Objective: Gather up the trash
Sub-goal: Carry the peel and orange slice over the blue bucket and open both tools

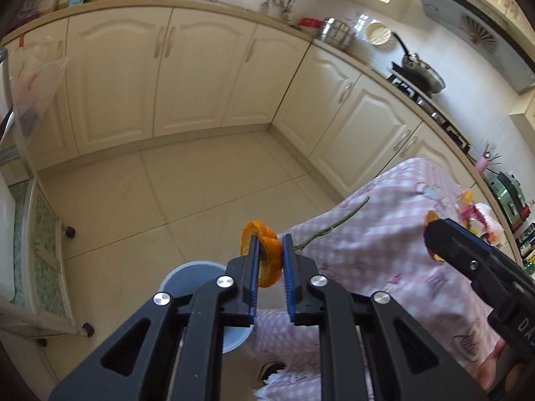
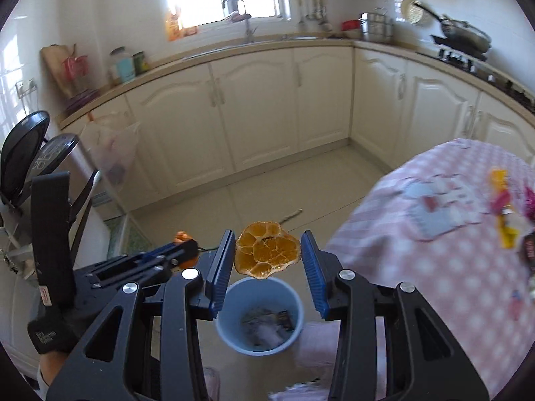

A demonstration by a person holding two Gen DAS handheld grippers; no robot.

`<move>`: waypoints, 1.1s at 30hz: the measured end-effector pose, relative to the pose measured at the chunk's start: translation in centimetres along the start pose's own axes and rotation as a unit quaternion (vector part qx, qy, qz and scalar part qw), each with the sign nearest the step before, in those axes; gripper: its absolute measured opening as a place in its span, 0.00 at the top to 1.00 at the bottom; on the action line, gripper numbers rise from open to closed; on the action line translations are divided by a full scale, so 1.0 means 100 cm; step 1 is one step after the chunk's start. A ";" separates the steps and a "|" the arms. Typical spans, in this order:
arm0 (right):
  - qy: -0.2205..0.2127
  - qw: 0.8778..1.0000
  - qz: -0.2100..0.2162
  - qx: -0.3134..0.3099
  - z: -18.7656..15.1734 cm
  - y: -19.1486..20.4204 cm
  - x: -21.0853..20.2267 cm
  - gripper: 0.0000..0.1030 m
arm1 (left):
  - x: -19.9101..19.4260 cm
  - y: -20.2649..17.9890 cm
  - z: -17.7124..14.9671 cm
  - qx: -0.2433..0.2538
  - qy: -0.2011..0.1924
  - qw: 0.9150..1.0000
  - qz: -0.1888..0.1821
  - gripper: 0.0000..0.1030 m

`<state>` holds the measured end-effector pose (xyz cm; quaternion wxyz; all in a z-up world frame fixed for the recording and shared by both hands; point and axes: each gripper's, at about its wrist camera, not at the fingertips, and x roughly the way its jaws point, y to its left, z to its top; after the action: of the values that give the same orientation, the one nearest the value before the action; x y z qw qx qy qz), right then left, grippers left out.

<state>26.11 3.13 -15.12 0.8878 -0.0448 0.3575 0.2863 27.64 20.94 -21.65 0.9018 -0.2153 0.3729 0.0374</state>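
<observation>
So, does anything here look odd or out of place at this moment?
One thing. The left gripper is shut on an orange peel together with a long thin twig, and the twig sticks out far to one side over the pink tablecloth. Bright wrappers also lie scattered on that cloth.

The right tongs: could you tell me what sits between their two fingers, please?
A flattened orange peel, directly above the blue bin, seen in the right wrist view.
</observation>
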 end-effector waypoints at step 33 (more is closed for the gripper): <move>0.023 0.999 0.011 0.019 0.002 0.021 0.074 0.51 | 0.000 0.066 0.011 -0.073 -0.017 0.997 0.025 0.33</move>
<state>29.43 8.50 -19.61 0.8769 -0.0300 0.3834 0.2883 26.83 27.33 -23.30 0.8886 -0.2710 0.3588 0.0905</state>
